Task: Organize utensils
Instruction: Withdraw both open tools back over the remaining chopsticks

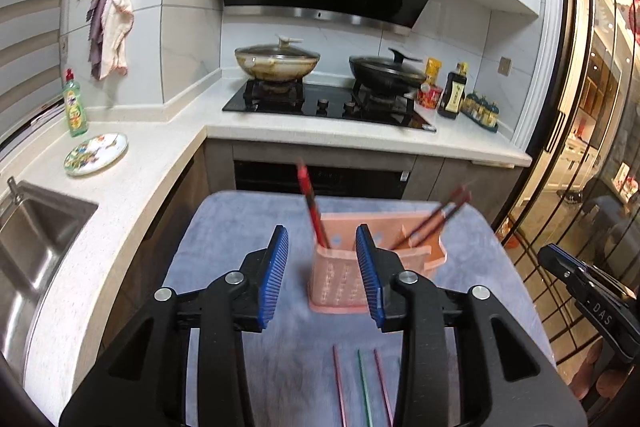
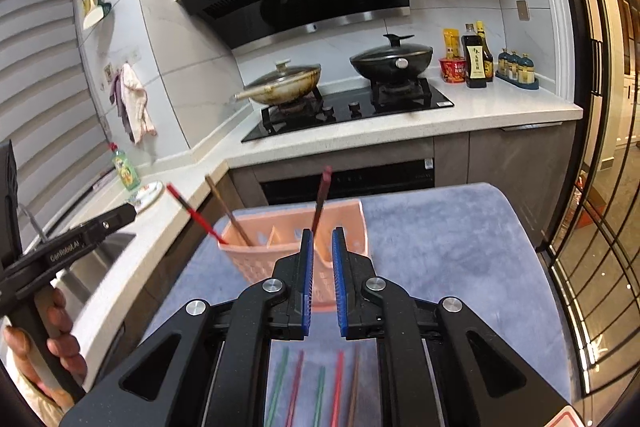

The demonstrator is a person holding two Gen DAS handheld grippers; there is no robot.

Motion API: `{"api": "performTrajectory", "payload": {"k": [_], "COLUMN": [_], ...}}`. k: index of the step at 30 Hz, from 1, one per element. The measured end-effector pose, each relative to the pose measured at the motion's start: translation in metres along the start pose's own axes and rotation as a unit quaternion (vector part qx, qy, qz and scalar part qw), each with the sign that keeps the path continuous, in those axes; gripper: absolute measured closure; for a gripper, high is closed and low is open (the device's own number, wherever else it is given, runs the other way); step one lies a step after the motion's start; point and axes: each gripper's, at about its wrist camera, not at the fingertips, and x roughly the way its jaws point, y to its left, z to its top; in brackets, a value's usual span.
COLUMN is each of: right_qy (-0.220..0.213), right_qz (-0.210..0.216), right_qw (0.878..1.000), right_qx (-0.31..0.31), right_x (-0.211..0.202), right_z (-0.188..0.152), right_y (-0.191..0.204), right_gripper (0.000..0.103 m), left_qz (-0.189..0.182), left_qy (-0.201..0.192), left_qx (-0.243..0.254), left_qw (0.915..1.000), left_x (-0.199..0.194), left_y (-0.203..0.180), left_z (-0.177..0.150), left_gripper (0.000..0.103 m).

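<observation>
Chopsticks partly sorted into pink holder (image 1: 340,279).
Left gripper (image 1: 322,267) spread, right gripper (image 2: 321,279) slightly parted, nothing pinched; loose chopsticks (image 2: 338,387) seen below both.

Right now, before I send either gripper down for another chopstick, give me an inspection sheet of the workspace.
Surface: grey-blue plush mat on a small table in front of the kitchen counter.
Job's things: pink perforated plastic utensil caddy stands upright on the mat; chopsticks lean in its compartments, among them a red one and dark ones. Loose coloured chopsticks lie side by side on the mat near the camera.
Clutter: nothing seen on the mat.
Grippers: left gripper open, empty, before the caddy; right gripper narrowly open, empty.
Cables: nothing seen.
Surroundings: steel sink, patterned plate, green detergent bottle, two lidded woks on a gas hob.
</observation>
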Motion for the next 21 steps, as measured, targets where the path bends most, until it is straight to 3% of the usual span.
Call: {"api": "performTrajectory", "payload": {"k": [15, 21], "right_qy": [0.111, 0.146], "right_qz": [-0.023, -0.022], "right_qw": [0.994, 0.989], "right_qx": [0.000, 0.005], "right_x": [-0.031, -0.030], "right_z": [-0.144, -0.184], "right_y": [-0.015, -0.013], "right_gripper": [0.091, 0.091], "left_qz": [0.015, 0.015], "left_qy": [0.094, 0.140], "left_qx": [0.014, 0.016], "left_qw": [0.9954, 0.9899], "left_x": [-0.019, -0.018], "left_y": [-0.005, -0.009], "left_z": [-0.133, -0.179], "left_gripper": [0.068, 0.068]}}
